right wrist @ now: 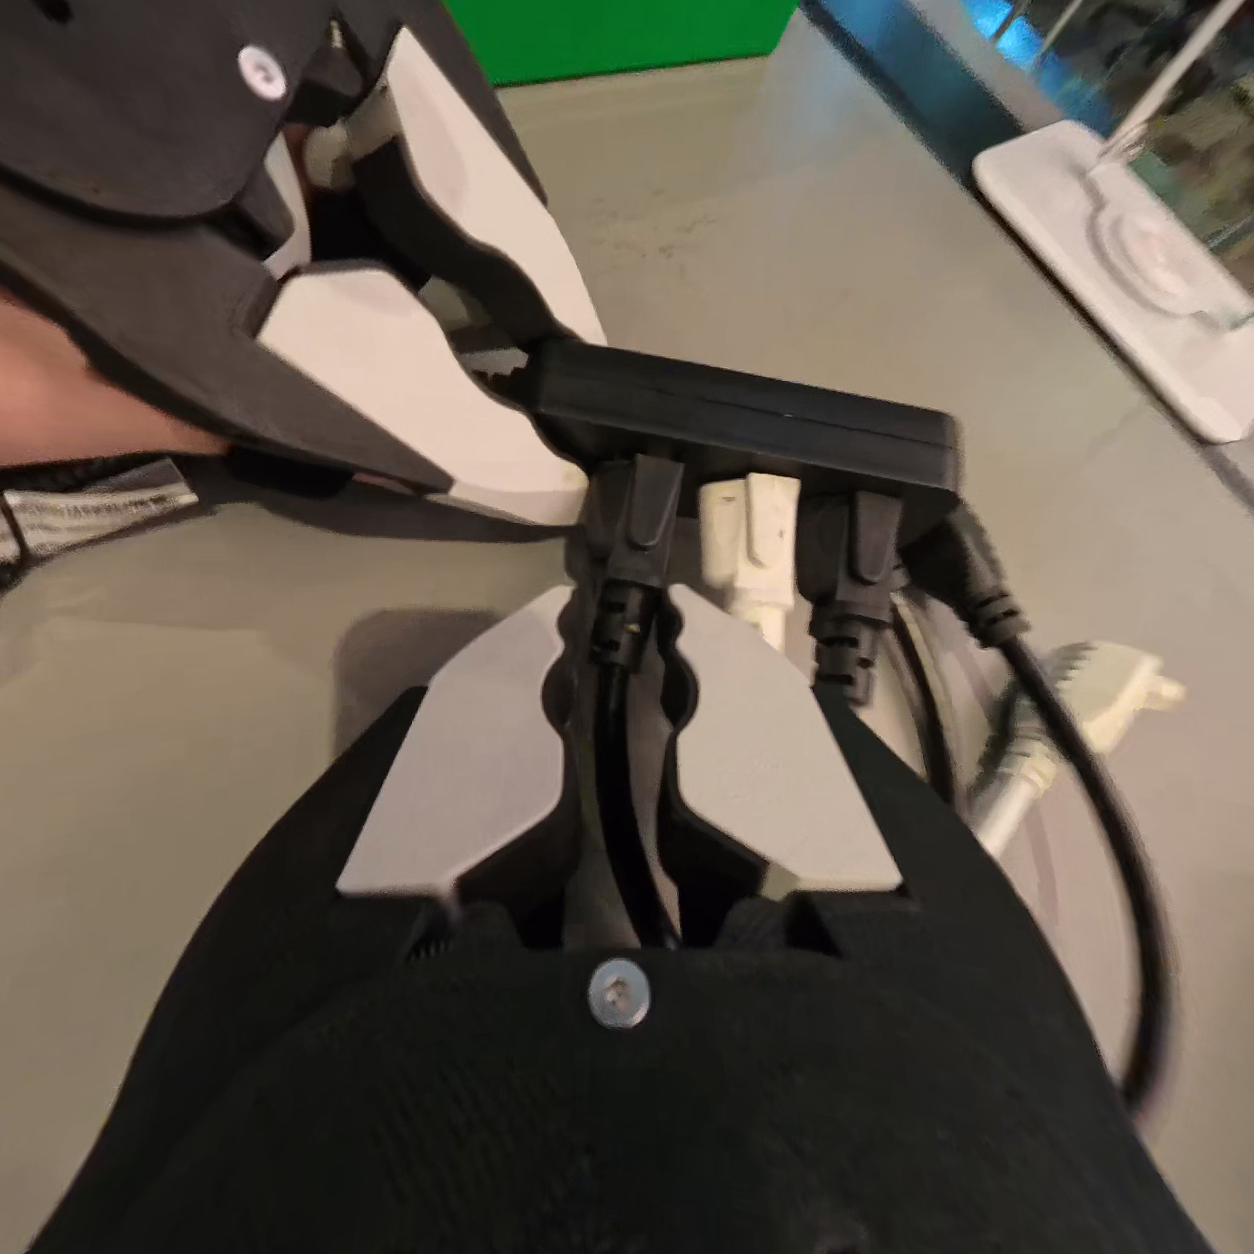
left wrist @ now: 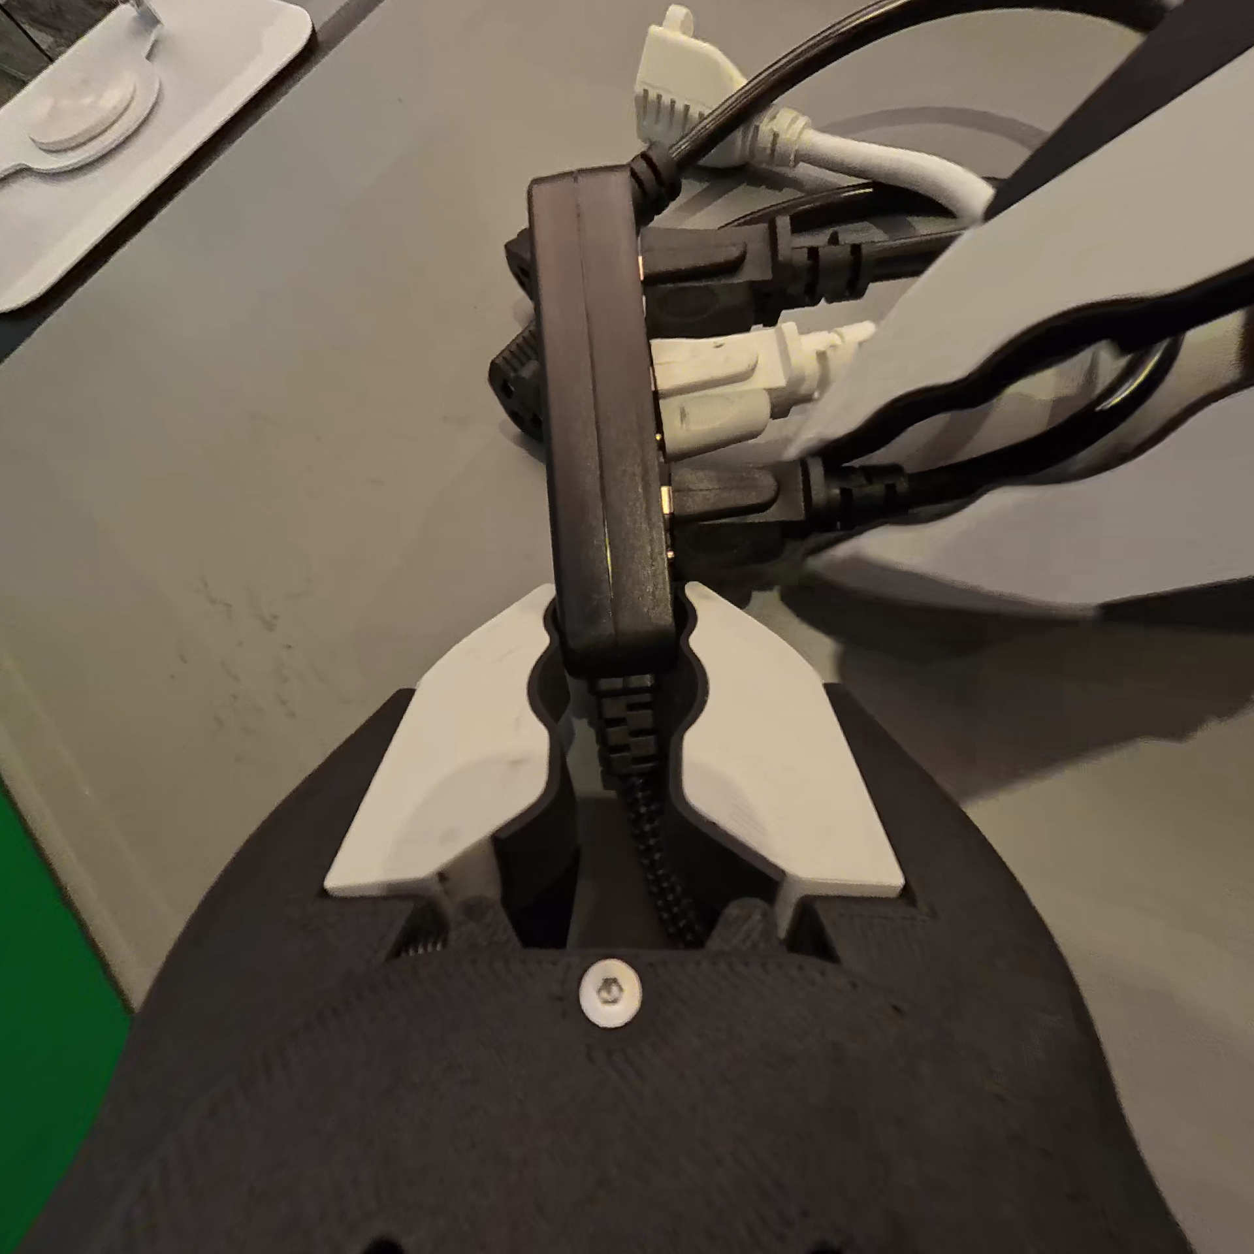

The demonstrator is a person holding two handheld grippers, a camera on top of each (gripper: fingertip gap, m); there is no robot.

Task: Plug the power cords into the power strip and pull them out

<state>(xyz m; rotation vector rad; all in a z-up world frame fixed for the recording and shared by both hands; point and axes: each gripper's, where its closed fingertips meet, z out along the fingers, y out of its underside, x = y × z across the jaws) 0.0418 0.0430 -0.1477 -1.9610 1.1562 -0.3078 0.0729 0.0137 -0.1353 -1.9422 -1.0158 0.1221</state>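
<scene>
— What are your fingers doing right now?

— My left gripper [left wrist: 614, 628] is clamping the near end of the black power strip [left wrist: 597, 380], fingers closed against its two sides, and the strip is standing on edge, reaching straight out from my fingertips. Its braided cord [left wrist: 661, 862] is running back between my fingers toward the palm. My right gripper [right wrist: 621, 634] is closing around the black plug [right wrist: 641, 516] nearest my left fingers; the fingers are pinching its ribbed neck, with its cable trailing back between them.

— And is that plug in or out?

— It is sitting in the strip, though I am seeing a sliver of metal prong [left wrist: 667, 502] between plug and strip. Just beyond it a white plug [left wrist: 712, 383] is seated, and past that another black plug [left wrist: 706, 268].

— What is lying farther out?

— Beyond the far end of the strip a loose white plug [left wrist: 685, 74] and its white cable [left wrist: 882, 169] are lying on the table, with black cables looping beside them. Two black connector ends [left wrist: 519, 380] are peeking out from behind the strip, on the side away from my right fingers.

— And the surface?

— I am working over a plain grey tabletop [left wrist: 271, 475], lightly scuffed. Far off past my left fingers a white flat stand base [left wrist: 169, 129] is resting on it. Something bright green [right wrist: 611, 34] is showing past the table edge. A person's hand [right wrist: 88, 400] is showing behind my left gripper.
</scene>
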